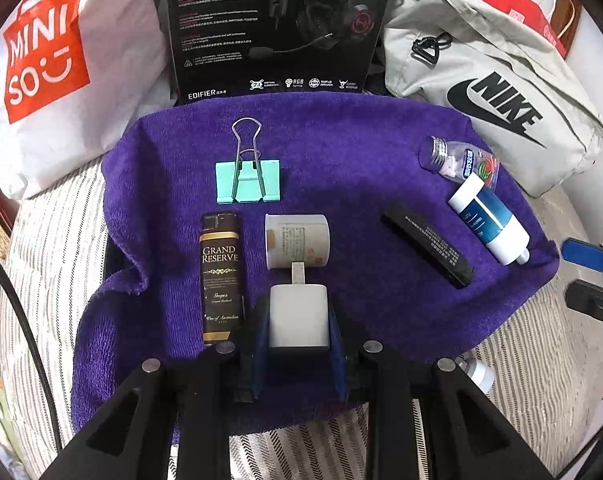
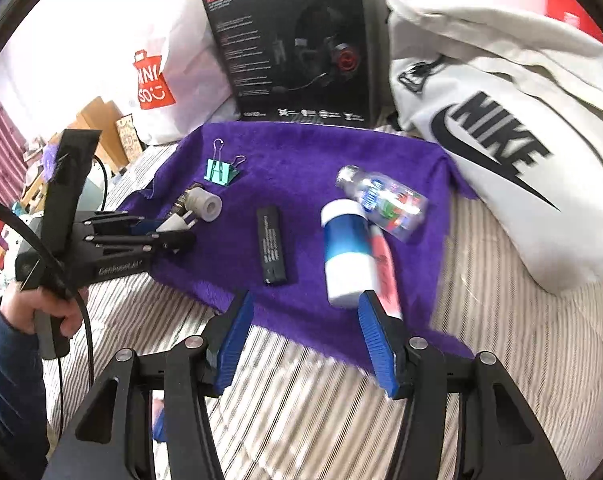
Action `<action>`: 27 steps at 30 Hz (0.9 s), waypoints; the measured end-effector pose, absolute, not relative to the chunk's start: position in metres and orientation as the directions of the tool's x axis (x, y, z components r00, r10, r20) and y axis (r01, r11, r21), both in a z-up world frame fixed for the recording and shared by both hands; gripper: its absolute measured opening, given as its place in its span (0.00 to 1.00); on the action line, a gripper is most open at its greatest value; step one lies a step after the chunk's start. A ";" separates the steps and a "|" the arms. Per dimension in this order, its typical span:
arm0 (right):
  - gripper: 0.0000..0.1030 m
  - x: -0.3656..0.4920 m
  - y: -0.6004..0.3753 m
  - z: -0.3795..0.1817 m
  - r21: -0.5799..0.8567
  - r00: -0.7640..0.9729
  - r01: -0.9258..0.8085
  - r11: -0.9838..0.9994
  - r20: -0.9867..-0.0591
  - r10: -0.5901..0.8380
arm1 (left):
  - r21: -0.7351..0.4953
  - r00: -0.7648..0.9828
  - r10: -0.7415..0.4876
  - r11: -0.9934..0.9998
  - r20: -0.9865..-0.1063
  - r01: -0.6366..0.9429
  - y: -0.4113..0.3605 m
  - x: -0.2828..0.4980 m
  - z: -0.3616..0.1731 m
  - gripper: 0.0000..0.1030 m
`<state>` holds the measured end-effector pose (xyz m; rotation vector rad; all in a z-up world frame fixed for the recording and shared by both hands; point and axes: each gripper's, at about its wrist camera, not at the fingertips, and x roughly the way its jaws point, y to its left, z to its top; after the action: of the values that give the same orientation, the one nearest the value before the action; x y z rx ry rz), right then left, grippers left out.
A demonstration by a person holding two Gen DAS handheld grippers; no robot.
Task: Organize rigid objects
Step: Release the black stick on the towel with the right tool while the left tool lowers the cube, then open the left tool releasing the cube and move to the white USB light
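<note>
On the purple towel [image 1: 341,140] lie a mint binder clip [image 1: 248,182], a dark "Grand Reserve" box [image 1: 220,280], a white roll [image 1: 297,241], a black bar [image 1: 427,244], a blue-and-white bottle [image 1: 489,220] and a clear bottle [image 1: 459,160]. My left gripper [image 1: 298,312] is shut on a white charger plug [image 1: 298,332], just in front of the roll. My right gripper [image 2: 307,342] stands open over the towel's near edge, nothing between its blue pads [image 2: 377,340]. Just beyond it lie the blue-and-white bottle [image 2: 347,252] and a thin pink-and-white stick [image 2: 385,272].
A black headset box [image 1: 277,28] stands behind the towel, with a white Miniso bag [image 1: 45,52] to its left and a grey Nike bag [image 1: 493,96] to its right. Striped bedding [image 2: 301,400] surrounds the towel. A person's hand [image 2: 33,308] grips the left gripper's handle.
</note>
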<state>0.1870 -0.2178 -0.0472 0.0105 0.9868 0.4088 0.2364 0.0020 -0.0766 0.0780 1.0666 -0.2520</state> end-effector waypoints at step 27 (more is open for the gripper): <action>0.57 0.100 -0.271 -0.065 0.275 0.477 -0.212 0.938 -0.809 0.344 | -0.055 0.499 -0.169 0.971 -0.850 0.234 -0.012 0.178 -0.037 0.63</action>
<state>0.1002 -0.2706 -0.0650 0.1437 1.0188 0.3409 0.1776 -0.0121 -0.0371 0.0703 1.0197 -0.2437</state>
